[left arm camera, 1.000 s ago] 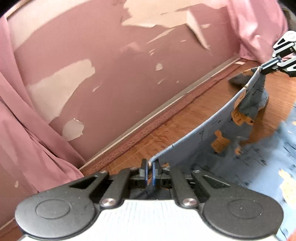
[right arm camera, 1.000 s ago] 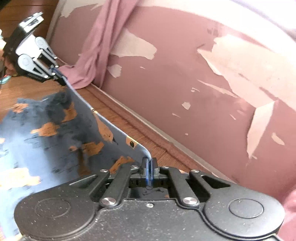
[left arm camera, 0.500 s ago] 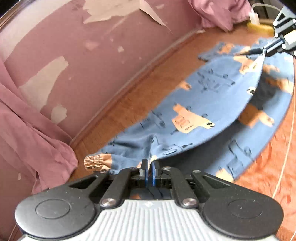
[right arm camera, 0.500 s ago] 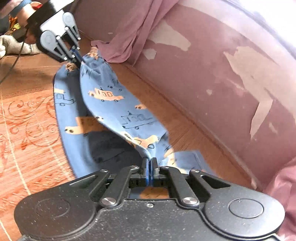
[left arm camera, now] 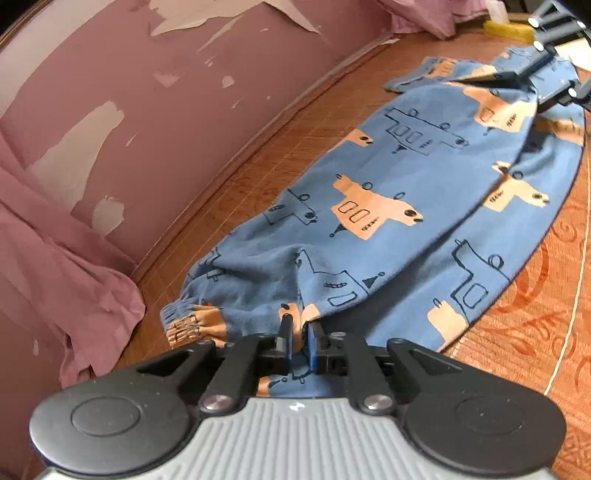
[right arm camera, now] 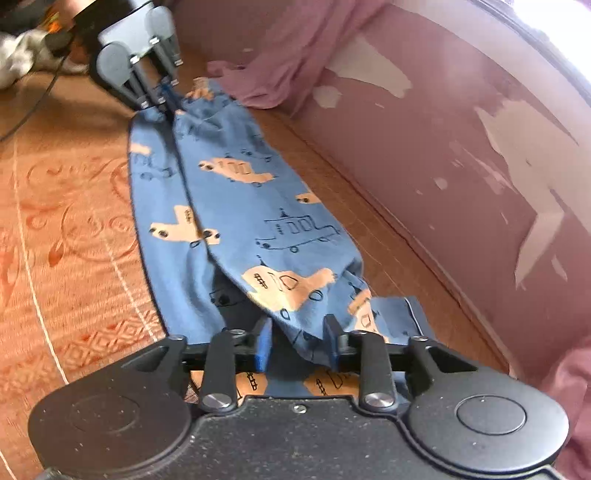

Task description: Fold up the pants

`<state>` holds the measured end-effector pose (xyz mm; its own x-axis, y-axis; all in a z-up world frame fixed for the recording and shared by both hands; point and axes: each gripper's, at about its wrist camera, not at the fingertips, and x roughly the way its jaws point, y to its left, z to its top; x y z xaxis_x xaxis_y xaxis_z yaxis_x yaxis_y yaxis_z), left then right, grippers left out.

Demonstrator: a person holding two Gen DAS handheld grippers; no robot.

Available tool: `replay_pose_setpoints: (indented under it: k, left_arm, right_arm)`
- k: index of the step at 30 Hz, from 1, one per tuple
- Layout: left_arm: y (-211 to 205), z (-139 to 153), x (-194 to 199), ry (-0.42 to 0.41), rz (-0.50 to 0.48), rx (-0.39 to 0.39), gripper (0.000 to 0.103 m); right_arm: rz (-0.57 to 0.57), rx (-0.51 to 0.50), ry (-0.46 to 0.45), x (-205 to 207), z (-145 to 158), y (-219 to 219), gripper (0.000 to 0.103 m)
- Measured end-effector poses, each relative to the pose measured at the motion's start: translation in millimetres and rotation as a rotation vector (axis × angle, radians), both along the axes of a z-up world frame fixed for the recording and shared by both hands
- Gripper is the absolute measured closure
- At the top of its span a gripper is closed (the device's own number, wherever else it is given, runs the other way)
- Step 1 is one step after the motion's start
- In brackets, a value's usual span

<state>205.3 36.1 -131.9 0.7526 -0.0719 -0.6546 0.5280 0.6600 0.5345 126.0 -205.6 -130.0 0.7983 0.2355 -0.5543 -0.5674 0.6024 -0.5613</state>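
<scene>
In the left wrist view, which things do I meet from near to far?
left gripper → pants → right gripper → yellow object

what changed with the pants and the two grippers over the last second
The pants came down from being stretched up in the air and now lie on the floor, one leg folded over the other. The right gripper has opened wide and let go; the cloth lies loose between its fingers. The left gripper has parted a little, from clamped tight. The peeling wall and pink curtain are unchanged.
</scene>
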Motion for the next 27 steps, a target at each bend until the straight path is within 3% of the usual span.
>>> replay_pose_setpoints:
  k: [6,8,9,10,12,21,27]
  left_arm:
    - [-8,-3,0,-0.024,-0.022,0.046,0.081]
    - [-11,-4,2,-0.025,-0.029,0.062,0.081]
    - [-12,-5,3,-0.030,-0.032,0.069,0.081]
    - [-13,-5,3,-0.037,-0.036,0.078,0.083]
    - [-14,-5,1,-0.055,-0.051,0.094,0.096]
    - [-11,14,-8,-0.087,-0.161,0.154,0.102]
    - [-6,23,-22,-0.084,-0.207,0.182,0.102]
  right_arm:
    - [0.033,-0.030,-0.012,3,-4,6,0.068]
    - [0.030,-0.027,-0.011,4,-3,7,0.077]
    - [0.028,-0.027,-0.014,4,-3,7,0.093]
    - [0.027,-0.024,-0.014,5,-3,7,0.100]
    - [0.026,-0.012,-0.005,5,-1,7,0.103]
    - [0.024,0.000,-0.074,-13,19,6,0.103]
    - [0.038,-0.003,-0.048,-37,24,9,0.103]
